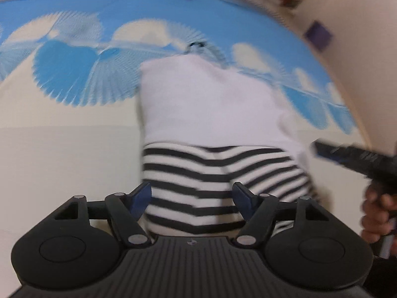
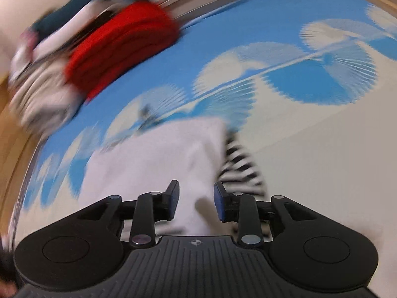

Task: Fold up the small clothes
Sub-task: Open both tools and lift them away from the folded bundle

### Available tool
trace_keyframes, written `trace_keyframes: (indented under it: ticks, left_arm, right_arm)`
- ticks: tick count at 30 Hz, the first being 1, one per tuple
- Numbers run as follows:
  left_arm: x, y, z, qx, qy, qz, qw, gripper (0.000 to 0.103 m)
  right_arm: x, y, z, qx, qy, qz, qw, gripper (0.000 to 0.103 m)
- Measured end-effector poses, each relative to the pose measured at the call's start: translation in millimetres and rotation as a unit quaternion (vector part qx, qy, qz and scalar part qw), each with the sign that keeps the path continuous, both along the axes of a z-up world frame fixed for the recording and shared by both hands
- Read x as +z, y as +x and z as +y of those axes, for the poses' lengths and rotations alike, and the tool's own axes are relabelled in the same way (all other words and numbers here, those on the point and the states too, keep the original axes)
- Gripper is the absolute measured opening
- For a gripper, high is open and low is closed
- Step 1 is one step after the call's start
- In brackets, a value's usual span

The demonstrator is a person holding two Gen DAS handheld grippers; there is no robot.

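The small white garment with black-and-white striped part [image 1: 215, 129] lies folded on the blue-and-cream fan-print sheet [image 1: 74, 129], near both grippers. The left gripper [image 1: 192, 200] stands wide over the stripes, gripping nothing; the right gripper [image 2: 196, 202] is partly parted over the white edge, empty. Best lift clear without snagging cloth, then press the fold flat; the red folded cloth [image 2: 124, 47] lies far off.

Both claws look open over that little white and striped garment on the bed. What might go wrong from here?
The white and striped garment lies loose, no pad pressing it, so the fold may spring open. The left claw and right claw hang right above it; a finger might snag the cloth and drag it crooked. The red folded pile sits close by on the bedsheet, so a wide sweep might topple it.
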State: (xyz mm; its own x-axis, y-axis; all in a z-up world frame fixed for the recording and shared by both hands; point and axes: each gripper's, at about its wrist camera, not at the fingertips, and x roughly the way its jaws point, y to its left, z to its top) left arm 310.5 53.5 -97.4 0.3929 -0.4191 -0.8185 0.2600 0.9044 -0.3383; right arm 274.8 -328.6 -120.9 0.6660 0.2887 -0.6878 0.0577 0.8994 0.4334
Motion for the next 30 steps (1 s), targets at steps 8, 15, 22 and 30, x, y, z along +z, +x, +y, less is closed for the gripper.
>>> trace_keyframes:
  ticks: [8, 15, 22, 30]
  left_arm:
    - [3.2, -15.7, -5.7, -0.006, 0.044, -0.028, 0.9986, 0.070]
    - [-19.0, -29.6, -9.0, -0.008, 0.128, 0.014, 0.9917, 0.079]
    - [76.0, -103.2, -6.4, 0.027, 0.142, -0.138, 0.9798, 0.087]
    - [126.9, -231.9, -21.5, 0.110, 0.079, -0.257, 0.9569, 0.091]
  right_arm:
    - [-33.8, -14.9, 7.0, 0.052, -0.126, 0.092, 0.986, 0.042]
    - [-55.4, -33.9, 8.7, 0.088, -0.192, 0.143, 0.967, 0.040]
    - [33.8, -87.6, 4.1, 0.002, -0.212, -0.016, 0.977, 0.058]
    - [93.0, -196.1, 27.6, -0.027, -0.179, -0.152, 0.972, 0.085]
